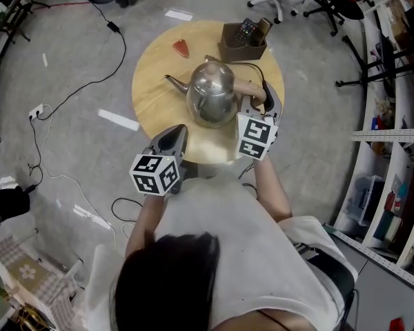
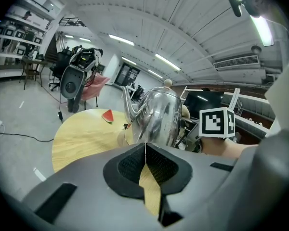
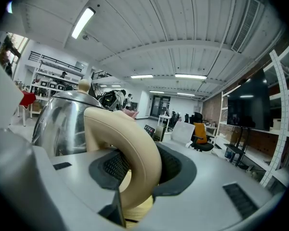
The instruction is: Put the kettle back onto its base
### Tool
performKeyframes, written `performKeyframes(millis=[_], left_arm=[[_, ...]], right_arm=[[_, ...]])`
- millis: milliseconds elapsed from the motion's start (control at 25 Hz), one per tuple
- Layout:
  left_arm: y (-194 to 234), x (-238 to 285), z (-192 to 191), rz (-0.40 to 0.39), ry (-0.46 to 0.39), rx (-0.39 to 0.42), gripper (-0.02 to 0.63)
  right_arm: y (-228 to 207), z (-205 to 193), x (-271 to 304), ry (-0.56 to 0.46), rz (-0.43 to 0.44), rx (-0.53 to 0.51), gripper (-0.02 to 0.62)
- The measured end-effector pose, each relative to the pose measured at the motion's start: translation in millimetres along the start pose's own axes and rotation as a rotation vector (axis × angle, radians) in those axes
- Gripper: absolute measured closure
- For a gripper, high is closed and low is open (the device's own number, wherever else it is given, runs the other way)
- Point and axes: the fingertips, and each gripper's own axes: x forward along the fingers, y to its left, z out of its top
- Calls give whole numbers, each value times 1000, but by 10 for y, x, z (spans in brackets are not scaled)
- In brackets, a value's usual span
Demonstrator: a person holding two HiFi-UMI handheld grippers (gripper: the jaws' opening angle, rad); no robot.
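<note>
Kettle (image 1: 211, 92): right tool (image 1: 259, 105) is gripping its handle (image 1: 248, 88) at three o'clock, spout (image 1: 174, 81) pointing nine o'clock; left tool (image 1: 178, 136), shut empty, is hovering at seven o'clock.

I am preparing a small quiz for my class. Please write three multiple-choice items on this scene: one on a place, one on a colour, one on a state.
1. Where does the brown box stand?
A. on the table, at the edge far from the person
B. on the floor
C. on a shelf

2. What colour is the handle of the kettle?
A. black
B. beige
C. red

3. What is the right gripper doing?
A. it hangs open and empty
B. it grips the handle
C. it grips a cable

Answers:
1 A: the head view shows it on the wood at the far rim.
2 B: the right gripper view shows it beige.
3 B: the pads press on the handle from both sides.
</note>
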Motion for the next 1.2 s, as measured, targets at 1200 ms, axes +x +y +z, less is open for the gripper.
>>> performKeyframes(millis=[1200], left_arm=[[161,139,222,1,-14,-9,578]], right_arm=[[-149,125,469,-11,-43,7,448]])
